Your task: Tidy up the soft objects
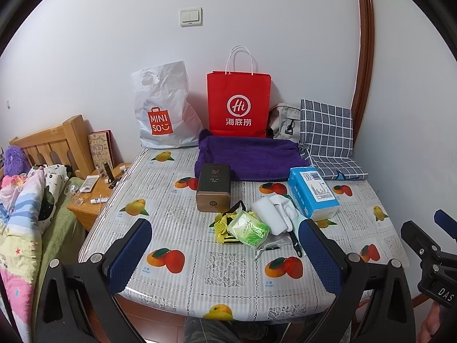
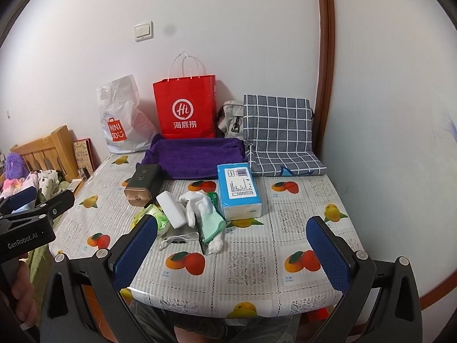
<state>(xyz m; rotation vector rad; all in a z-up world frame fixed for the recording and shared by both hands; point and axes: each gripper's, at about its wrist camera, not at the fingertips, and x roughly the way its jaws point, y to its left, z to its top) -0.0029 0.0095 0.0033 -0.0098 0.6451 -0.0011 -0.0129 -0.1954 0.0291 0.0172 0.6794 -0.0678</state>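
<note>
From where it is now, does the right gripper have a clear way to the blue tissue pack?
Probably yes. The right gripper is open and empty, and bare tablecloth lies between it and the tissue pack. The white socks sit to the pack's left, out of the way.

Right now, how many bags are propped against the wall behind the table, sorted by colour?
Red paper bag: 1
White plastic bag: 1
Grey bag, partly hidden: 1
Total: 3
</note>
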